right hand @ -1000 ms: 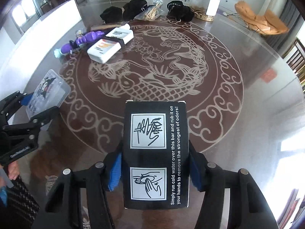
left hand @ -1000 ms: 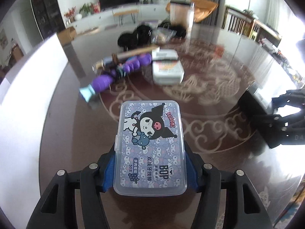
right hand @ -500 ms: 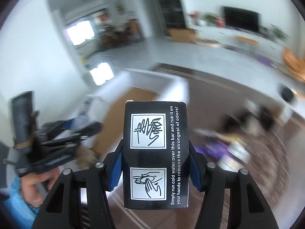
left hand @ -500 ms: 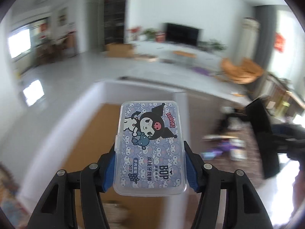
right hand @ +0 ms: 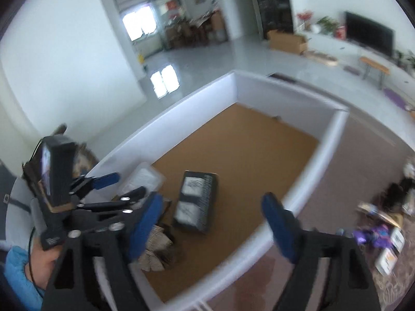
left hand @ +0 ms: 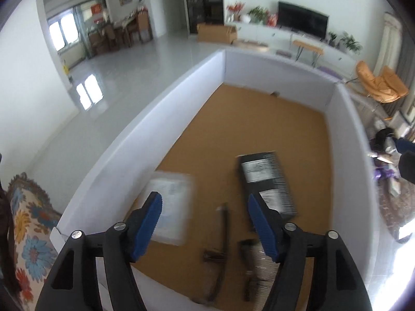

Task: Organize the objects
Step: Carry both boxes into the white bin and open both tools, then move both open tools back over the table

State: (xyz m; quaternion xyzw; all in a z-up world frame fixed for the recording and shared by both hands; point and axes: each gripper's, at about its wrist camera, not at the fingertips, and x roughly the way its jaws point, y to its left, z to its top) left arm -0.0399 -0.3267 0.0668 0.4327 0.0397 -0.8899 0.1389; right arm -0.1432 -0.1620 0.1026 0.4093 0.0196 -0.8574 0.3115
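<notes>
Left wrist view: left claw (left hand: 205, 207) spread wide, empty — right claw (right hand: 212, 204) too (both above the white bin (left hand: 166, 98)).

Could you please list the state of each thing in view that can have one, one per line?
Left gripper: open, holding nothing.
Right gripper: open, holding nothing.
Clear plastic case: released, in the box.
Black carton: released, flat in the box.
White-walled box: open-topped.

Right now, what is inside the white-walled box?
In the white-walled box: a clear plastic case, a black carton, and blurred dark items at the near end, partly hidden by the left hand-held gripper.
</notes>
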